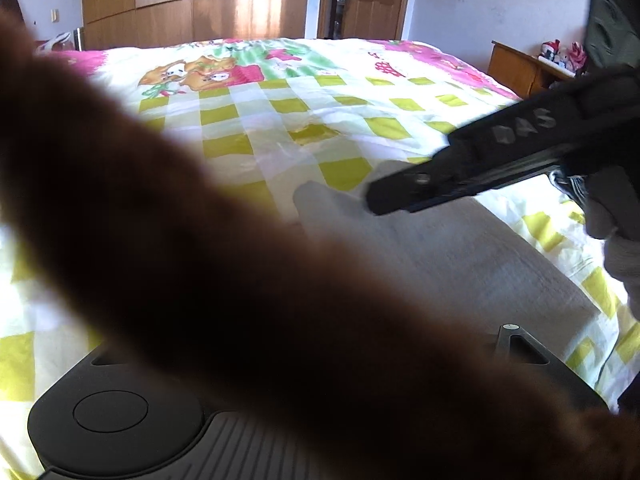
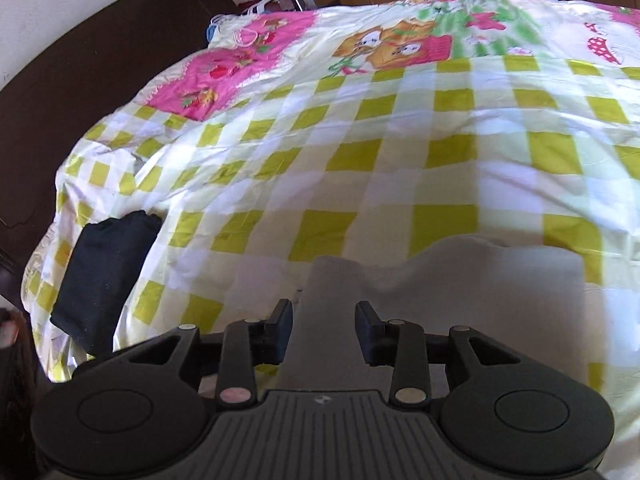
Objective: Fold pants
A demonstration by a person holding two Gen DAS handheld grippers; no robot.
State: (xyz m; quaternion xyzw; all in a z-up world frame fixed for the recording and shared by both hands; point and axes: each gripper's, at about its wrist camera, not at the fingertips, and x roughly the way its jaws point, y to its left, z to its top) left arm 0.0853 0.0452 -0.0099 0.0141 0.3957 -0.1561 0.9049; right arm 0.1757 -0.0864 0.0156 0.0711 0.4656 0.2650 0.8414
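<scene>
On the checked bedspread, my right tool stands with jaws apart astride a ridge of the grey pants, pads clear of the cloth, apparently letting a fold settle. A brown blur hides my left tool; I cannot tell its state. A folded dark garment waits aside.

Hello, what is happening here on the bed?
A person is folding grey pants on a checked bedspread with two handheld grippers. The right gripper is open above the pants, gripping nothing. A blurred brown shape hides most of the left wrist view. A folded black garment lies aside.
</scene>
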